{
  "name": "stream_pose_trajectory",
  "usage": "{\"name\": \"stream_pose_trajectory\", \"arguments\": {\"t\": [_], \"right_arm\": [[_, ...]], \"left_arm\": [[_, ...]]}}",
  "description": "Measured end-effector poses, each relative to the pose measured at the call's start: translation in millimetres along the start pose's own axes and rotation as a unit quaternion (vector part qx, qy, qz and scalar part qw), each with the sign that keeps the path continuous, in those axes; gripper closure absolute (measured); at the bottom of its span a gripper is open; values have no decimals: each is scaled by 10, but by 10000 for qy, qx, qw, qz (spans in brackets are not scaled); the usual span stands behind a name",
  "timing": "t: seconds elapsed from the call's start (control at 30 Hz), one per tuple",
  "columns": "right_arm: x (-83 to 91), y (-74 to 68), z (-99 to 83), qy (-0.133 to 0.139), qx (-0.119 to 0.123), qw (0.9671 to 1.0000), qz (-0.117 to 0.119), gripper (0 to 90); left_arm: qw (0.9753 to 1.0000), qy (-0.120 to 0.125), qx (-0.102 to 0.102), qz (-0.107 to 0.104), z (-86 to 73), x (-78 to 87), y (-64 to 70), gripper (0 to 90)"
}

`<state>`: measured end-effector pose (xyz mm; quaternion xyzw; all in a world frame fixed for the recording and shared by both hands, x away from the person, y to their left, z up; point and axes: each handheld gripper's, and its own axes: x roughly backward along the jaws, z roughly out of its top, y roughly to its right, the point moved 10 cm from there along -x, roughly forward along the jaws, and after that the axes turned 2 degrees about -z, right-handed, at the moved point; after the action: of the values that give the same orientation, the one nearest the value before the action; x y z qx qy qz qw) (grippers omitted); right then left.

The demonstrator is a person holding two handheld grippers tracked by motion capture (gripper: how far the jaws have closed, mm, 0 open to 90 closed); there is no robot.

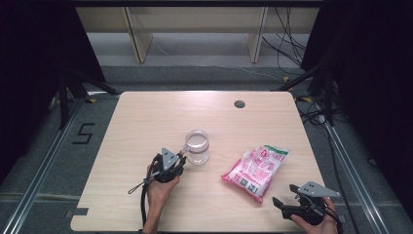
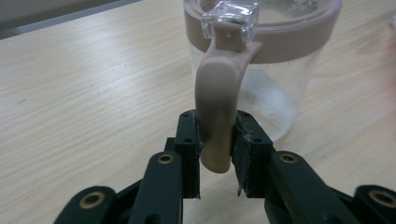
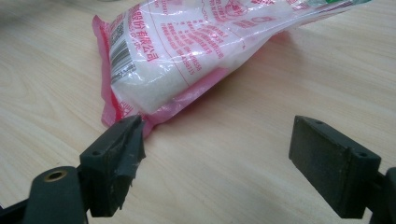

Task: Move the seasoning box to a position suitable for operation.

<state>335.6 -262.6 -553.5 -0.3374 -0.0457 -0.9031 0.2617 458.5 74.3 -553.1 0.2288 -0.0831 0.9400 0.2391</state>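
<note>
A clear plastic jug with a tan rim and lid stands upright mid-table. Its tan handle points toward me, and my left gripper is shut on it; both pads press the handle's lower part. A pink and white bag of white grains lies flat to the right of the jug. My right gripper stands open just short of the bag's near sealed end, with its jaws wide apart above the table.
The light wooden table has a small round cable hole near its far edge. Tripod legs and cables stand on the floor at both sides. The table's near edge runs just under my right hand.
</note>
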Motion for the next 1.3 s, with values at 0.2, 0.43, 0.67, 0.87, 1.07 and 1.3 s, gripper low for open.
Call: {"name": "stream_pose_trajectory", "arguments": {"t": [0.2,0.43,0.67,0.87,1.07,1.3], "right_arm": [[-18,22,18,98,152,9998,11,189],[-22,14,14,76,179,9998,33,189],[-22,14,13,75,171,9998,43,191],[-17,-10,0,25,28,10000,31,192],[-19,-12,2,29,45,10000,33,192],[-16,-14,-1,27,40,10000,41,192]], "left_arm": [[9998,-44,67,158,20,-108,-62,744],[9996,-1,49,265,59,-186,-112,759],[9998,58,50,171,33,-139,-88,760],[10000,40,-2,-43,-5,-72,-13,753],[9995,97,-105,-286,-3,-66,58,752],[9963,140,-394,-746,-9,-31,168,751]]}}
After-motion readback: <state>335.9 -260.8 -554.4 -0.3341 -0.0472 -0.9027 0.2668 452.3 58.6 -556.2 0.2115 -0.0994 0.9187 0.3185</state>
